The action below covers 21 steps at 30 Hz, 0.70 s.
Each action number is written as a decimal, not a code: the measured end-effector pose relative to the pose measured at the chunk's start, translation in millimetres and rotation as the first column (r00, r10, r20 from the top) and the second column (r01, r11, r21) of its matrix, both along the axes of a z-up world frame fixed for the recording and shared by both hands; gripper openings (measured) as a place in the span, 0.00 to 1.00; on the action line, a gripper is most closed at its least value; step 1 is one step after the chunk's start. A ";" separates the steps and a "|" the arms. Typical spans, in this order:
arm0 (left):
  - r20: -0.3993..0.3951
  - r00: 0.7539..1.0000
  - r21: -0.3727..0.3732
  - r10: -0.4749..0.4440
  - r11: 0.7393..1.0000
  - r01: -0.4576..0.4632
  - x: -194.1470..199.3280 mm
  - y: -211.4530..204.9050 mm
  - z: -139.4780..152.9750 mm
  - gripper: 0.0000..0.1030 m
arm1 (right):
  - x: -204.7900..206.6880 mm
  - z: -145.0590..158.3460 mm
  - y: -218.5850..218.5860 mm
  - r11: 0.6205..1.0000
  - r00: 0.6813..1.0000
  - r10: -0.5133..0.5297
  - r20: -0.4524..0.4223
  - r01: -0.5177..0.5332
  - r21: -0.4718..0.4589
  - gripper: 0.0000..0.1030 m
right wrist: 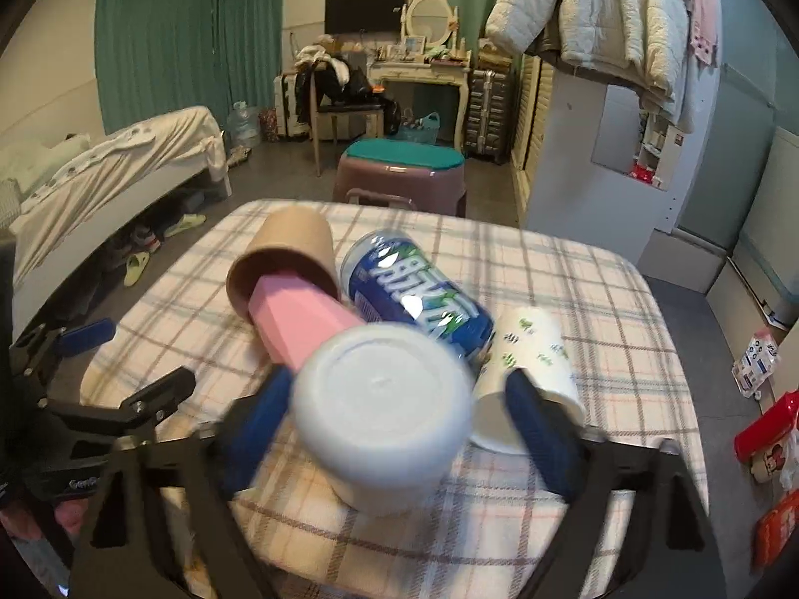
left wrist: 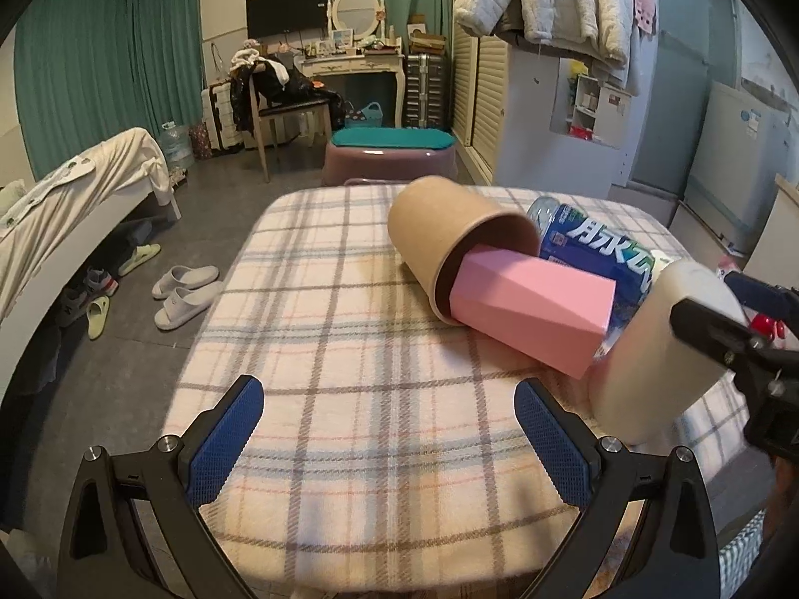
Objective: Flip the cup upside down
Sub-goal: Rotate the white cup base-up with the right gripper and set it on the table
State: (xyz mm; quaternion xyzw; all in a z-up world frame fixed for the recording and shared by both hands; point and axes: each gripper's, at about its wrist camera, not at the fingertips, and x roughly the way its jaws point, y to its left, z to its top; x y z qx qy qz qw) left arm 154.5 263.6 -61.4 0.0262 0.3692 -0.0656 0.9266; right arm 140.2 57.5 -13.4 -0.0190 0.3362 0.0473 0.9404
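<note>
A white cup [right wrist: 382, 412] sits between my right gripper's [right wrist: 399, 424] blue fingers, its flat bottom facing the camera. The left finger touches it; a gap shows at the right finger, and the image is blurred. In the left wrist view the same cup [left wrist: 659, 349] is tilted at the right edge, with the right gripper's black frame against it. My left gripper [left wrist: 389, 442] is open and empty over the plaid table [left wrist: 324, 349], low and to the left of the cup.
A brown paper cup [left wrist: 449, 239] lies on its side with a pink box [left wrist: 534, 309] sticking out. A blue drink can [right wrist: 419, 294] lies behind it. A printed paper cup [right wrist: 529, 374] lies on its side at the right. A stool [right wrist: 404, 174] stands beyond the table.
</note>
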 end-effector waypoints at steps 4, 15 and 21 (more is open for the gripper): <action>0.029 1.000 -0.002 0.012 1.000 -0.012 -12.4 -0.7 12.7 1.00 | -15.3 19.5 -6.5 1.000 0.998 0.000 0.059 -0.001 0.015 0.88; 0.232 0.972 -0.045 0.017 0.999 -0.007 -72.4 -27.0 68.5 1.00 | -84.9 69.5 -49.0 0.998 0.975 -0.040 0.219 0.029 0.051 0.89; 0.323 0.946 -0.098 0.022 0.995 0.011 -107.9 -38.9 83.6 1.00 | -122.8 73.8 -70.3 0.996 0.960 -0.069 0.270 0.053 0.068 0.90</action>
